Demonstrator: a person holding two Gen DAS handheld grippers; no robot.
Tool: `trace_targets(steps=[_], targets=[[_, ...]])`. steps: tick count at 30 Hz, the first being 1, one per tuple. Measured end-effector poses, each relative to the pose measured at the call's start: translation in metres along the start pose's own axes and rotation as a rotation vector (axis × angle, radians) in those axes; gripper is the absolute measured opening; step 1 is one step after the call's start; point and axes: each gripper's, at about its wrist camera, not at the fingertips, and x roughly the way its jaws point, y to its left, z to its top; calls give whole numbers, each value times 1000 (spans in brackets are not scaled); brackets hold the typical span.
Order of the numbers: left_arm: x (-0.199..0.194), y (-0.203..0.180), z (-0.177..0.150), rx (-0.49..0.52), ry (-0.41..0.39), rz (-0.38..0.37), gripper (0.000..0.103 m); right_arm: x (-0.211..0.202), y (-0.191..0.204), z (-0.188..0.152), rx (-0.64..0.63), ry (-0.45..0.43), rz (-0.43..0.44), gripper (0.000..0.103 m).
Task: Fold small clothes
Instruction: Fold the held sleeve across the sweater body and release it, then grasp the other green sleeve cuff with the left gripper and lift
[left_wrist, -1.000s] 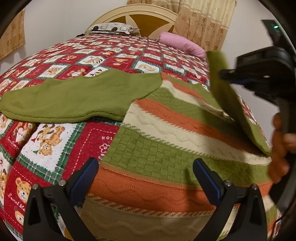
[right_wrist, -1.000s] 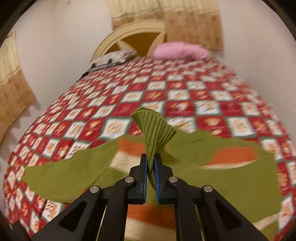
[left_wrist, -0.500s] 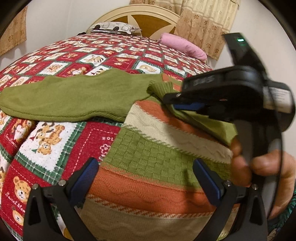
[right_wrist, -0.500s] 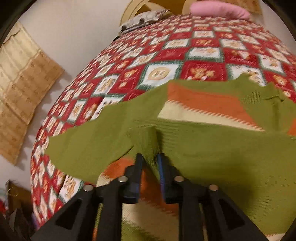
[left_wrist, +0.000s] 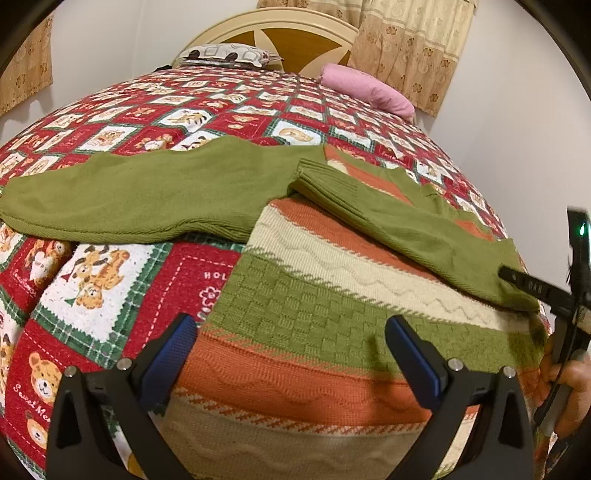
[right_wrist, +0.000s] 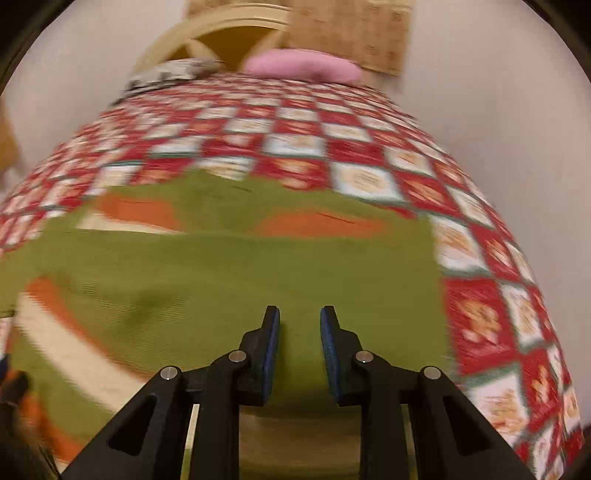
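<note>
A green, orange and cream striped knitted sweater (left_wrist: 332, 295) is spread flat on the red teddy-bear patterned bedspread (left_wrist: 110, 288), one green sleeve (left_wrist: 406, 225) laid folded across its body. The left gripper (left_wrist: 291, 347) is held released above the hem, grasping nothing. The right gripper (right_wrist: 299, 332) is parted and empty over the green knit.

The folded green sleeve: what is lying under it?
The folded sleeve lies across the striped sweater body, which rests on the quilt. Stripes beneath it are hidden.
</note>
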Motion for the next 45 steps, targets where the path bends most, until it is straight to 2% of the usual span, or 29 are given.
trace_targets(steps=[2,4,6,9,12,14,15,16,17,18,19,20,22,26,28,30,33,35,37,40,41,42,43,44,45], targets=[[1,-1,0,4,1,6,103,11,-30,-6,52,41,-11,23],[2,-1,0,9,4,14,103,14,-62,-9,148,40,46,20],[3,-2,0,15,6,22,103,12,-74,-9,177,40,47,7],[5,-3,1,24,13,35,103,12,-80,-13,199,21,32,7],[5,-3,1,24,16,37,103,12,-74,-13,202,12,-12,7],[4,-2,1,16,12,23,103,5,-59,-11,140,25,-106,10],[3,0,1,6,10,6,103,-7,-47,-10,115,1,-168,12],[0,4,1,-1,9,-20,103,-23,-40,-12,107,-47,-174,18],[-3,8,2,-8,7,-45,103,-35,-34,-15,103,-87,-144,26],[-10,15,3,-20,-1,-60,103,-51,-25,-19,96,-126,-93,52],[-15,22,5,-33,-8,-42,103,-63,-18,-22,91,-152,-60,76],[-21,32,8,-55,-21,6,103,-79,-7,-28,82,-193,-27,80],[-35,61,16,-114,-65,74,103,-105,16,-41,46,-268,21,80],[-57,150,39,-317,-173,209,103,-121,55,-60,-55,-307,88,80],[-59,191,49,-408,-177,267,99,-117,73,-67,-90,-287,117,80],[-56,231,57,-505,-166,309,86,-109,79,-73,-106,-271,127,80],[-45,278,62,-632,-143,313,76,-89,84,-79,-103,-212,133,80],[-39,293,62,-670,-142,289,75,-83,82,-82,-76,-177,142,80],[-35,295,68,-667,-170,292,75,-78,73,-82,-29,-156,154,80],[-23,295,77,-660,-177,237,74,-69,63,-83,34,-114,178,80],[-21,298,80,-662,-183,238,64,-67,60,-83,51,-104,181,80],[-17,297,81,-658,-190,263,45,-64,56,-84,74,-93,186,80],[-16,295,81,-645,-195,286,35,-62,54,-84,90,-85,192,80],[-14,295,81,-639,-193,294,20,-61,53,-84,100,-79,197,80],[-12,296,80,-640,-192,304,15,-60,51,-85,109,-72,202,80]])
